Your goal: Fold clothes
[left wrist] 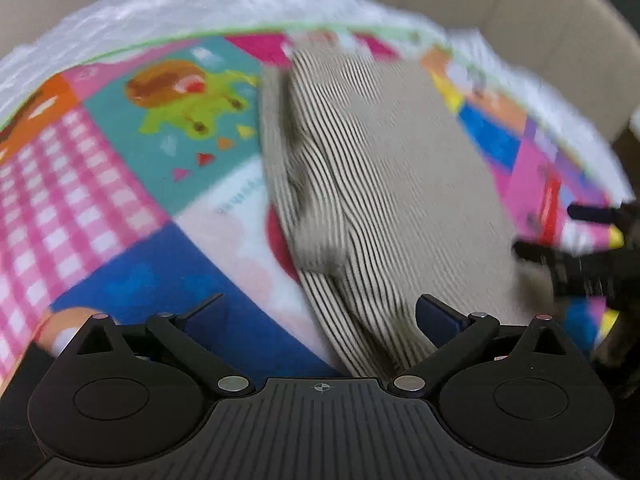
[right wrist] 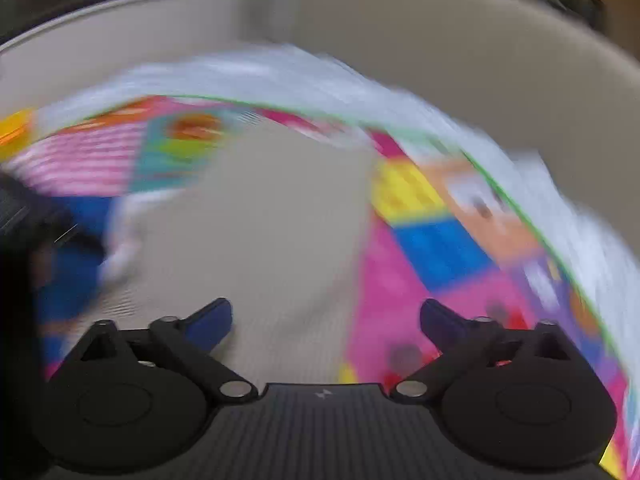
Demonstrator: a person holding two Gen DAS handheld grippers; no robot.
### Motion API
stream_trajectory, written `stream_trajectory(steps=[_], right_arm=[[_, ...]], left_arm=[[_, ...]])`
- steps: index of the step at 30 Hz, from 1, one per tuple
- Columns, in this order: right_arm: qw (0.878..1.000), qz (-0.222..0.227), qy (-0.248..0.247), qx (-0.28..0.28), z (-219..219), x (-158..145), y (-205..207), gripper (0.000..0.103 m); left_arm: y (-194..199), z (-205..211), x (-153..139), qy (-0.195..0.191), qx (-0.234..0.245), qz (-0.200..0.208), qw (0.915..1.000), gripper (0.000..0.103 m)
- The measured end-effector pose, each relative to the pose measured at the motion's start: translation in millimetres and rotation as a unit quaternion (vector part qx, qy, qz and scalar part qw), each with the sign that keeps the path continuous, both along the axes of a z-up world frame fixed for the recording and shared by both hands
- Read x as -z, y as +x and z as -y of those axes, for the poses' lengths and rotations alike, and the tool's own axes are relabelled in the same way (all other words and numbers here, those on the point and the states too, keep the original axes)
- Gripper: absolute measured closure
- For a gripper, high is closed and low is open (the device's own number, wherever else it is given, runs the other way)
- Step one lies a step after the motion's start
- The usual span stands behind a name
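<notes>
your left gripper (left wrist: pixel 320 312) stands wide, with nothing between its fingers; the near end of the striped garment (left wrist: pixel 360 168) lies just beyond and below them, not pinched. your right gripper (right wrist: pixel 326 320) is also parted and empty, over the plain beige side of the same cloth in the right wrist view, which is too blurred for fine detail.

the garment lies lengthwise down the middle of the colourful play mat (left wrist: pixel 120 168), running from the far green-trimmed border towards you. its left long edge is turned over on itself, and a dark fold shadow runs along it.

judging from this, you are between grips, reaching for the next fold. to do it well, take each hold at a corner or clean edge rather than in the middle of the panel, so only the layer you mean to move comes up. flatten the rumpled left edge first, or the crease will be folded in. lift both ends level and together, and lay the cloth down before letting go.

there is open mat on both sides of the garment, more on the left. the right gripper shows at the right rim of the left wrist view, near the cloth's right edge, so keep the tools apart. a white blanket (left wrist: pixel 240 4) and a beige wall (left wrist: pixel 540 32) close off the far side.
</notes>
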State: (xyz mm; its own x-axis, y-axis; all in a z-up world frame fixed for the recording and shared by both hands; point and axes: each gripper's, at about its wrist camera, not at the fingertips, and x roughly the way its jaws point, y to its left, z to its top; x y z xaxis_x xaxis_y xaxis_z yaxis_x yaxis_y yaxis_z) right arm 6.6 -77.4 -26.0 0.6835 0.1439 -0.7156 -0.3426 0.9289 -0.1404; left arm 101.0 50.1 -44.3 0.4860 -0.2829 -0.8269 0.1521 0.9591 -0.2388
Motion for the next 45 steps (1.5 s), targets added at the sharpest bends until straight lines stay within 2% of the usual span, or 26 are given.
stream_trajectory(steps=[2, 4, 6, 8, 11, 12, 14, 16, 17, 20, 23, 25, 28, 32, 36, 42, 45], right_arm=[[0.997, -0.015, -0.016, -0.070, -20.5, -2.9, -14.4, 0.028], [0.989, -0.042, -0.030, -0.137, -39.0, 6.4, -25.8, 0.028], [0.979, -0.043, -0.070, -0.185, -58.5, 21.0, -36.3, 0.028], [0.971, -0.036, -0.117, -0.204, -72.9, 36.2, -42.1, 0.028], [0.961, -0.019, -0.170, -0.216, -85.9, 51.1, -46.2, 0.030], [0.964, -0.017, -0.168, -0.207, -84.7, 49.7, -43.0, 0.038], [0.978, -0.035, -0.121, -0.167, -72.1, 40.1, -27.5, 0.039], [0.991, -0.072, -0.033, -0.104, -48.4, 28.0, -6.6, 0.039], [0.993, -0.088, 0.008, -0.076, -36.7, 23.9, 2.5, 0.039], [0.987, -0.125, 0.104, -0.017, -4.2, 23.8, 20.2, 0.039], [0.979, -0.139, 0.146, 0.005, 8.9, 28.9, 26.5, 0.039], [0.981, -0.135, 0.139, 0.000, 5.6, 29.4, 22.4, 0.039], [0.987, -0.118, 0.103, -0.026, -3.0, 26.8, 12.5, 0.036], [0.992, -0.061, 0.003, -0.110, -28.9, 16.1, -11.9, 0.017], [0.981, -0.017, -0.097, -0.170, -44.4, 16.5, -30.0, 0.016], [0.960, -0.015, -0.183, -0.212, -63.3, 46.7, -38.3, 0.016], [0.946, 0.016, -0.227, -0.232, -74.8, 55.8, -47.4, 0.016]], left_arm=[[-5.1, -15.5, -12.4, -0.018, -0.013, 0.021, 0.9995, 0.001], [-8.8, -25.4, -19.4, -0.023, -0.027, 0.039, 0.9986, 0.001], [-11.6, -28.0, -23.5, -0.025, -0.029, 0.054, 0.9978, 0.001], [-13.6, -25.2, -26.1, -0.025, -0.019, 0.064, 0.9975, 0.001], [-17.3, -6.6, -27.7, 0.014, 0.022, 0.074, 0.9970, 0.001], [-20.8, 0.8, -27.3, 0.028, 0.038, 0.078, 0.9959, 0.001], [-28.1, 14.4, -26.6, 0.055, 0.073, 0.087, 0.9921, 0.000], [-36.3, 23.0, -26.3, 0.067, 0.107, 0.097, 0.9873, 0.000], [-39.5, 27.3, -26.1, 0.070, 0.124, 0.101, 0.9846, 0.000], [-43.9, 34.2, -22.5, 0.073, 0.154, 0.099, 0.9803, 0.000], [-42.2, 38.8, -16.1, 0.080, 0.169, 0.082, 0.9790, 0.000], [-40.5, 41.0, -12.0, 0.087, 0.173, 0.070, 0.9786, 0.000], [-35.3, 44.5, -3.5, 0.096, 0.181, 0.046, 0.9777, 0.000], [-28.5, 44.6, 4.6, 0.117, 0.159, 0.030, 0.9798, 0.000], [-25.2, 35.0, 2.9, 0.103, 0.133, 0.030, 0.9853, 0.000], [-23.9, 32.9, 1.8, 0.097, 0.123, 0.029, 0.9872, 0.000], [-24.2, 32.9, 1.5, 0.096, 0.121, 0.031, 0.9875, 0.000]])
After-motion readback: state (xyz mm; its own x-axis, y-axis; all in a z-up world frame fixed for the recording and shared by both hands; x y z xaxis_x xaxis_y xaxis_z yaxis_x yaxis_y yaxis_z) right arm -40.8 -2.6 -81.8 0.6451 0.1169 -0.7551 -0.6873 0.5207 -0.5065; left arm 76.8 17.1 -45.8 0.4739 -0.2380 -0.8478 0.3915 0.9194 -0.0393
